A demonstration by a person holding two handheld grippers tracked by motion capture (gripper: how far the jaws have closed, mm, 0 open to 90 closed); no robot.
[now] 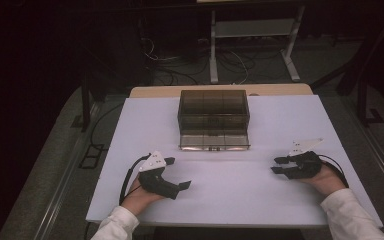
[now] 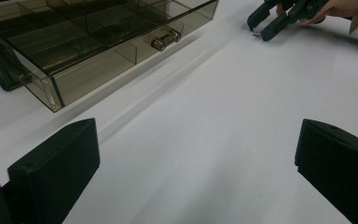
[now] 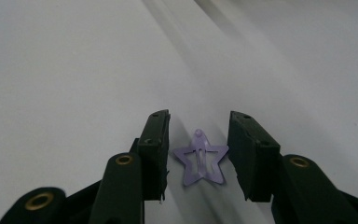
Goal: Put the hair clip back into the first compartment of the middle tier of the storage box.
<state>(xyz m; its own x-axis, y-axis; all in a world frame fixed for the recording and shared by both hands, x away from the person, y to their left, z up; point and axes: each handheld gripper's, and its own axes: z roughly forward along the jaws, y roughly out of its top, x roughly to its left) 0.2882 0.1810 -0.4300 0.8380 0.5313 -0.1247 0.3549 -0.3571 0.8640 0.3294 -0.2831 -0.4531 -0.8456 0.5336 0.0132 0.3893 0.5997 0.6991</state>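
Right gripper view, lower centre: purple star hair clip [image 3: 200, 162] flat between narrowed right gripper [image 3: 198, 140] jaws, untouched; left gripper [image 2: 191, 172] wide, empty.

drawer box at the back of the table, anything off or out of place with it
The bottom drawer of the drawer box sits pulled out toward the person, its compartments looking empty. A purple star hair clip lies loose on the table between the right gripper jaws.

1. The room is dark, but the white table [image 1: 260, 150] is bright.
2. The box [image 1: 213, 119] throws a soft shadow on the table.
3. The purple star clip [image 3: 200, 161] looks sharp.
4. Close jaws look a bit blurry.
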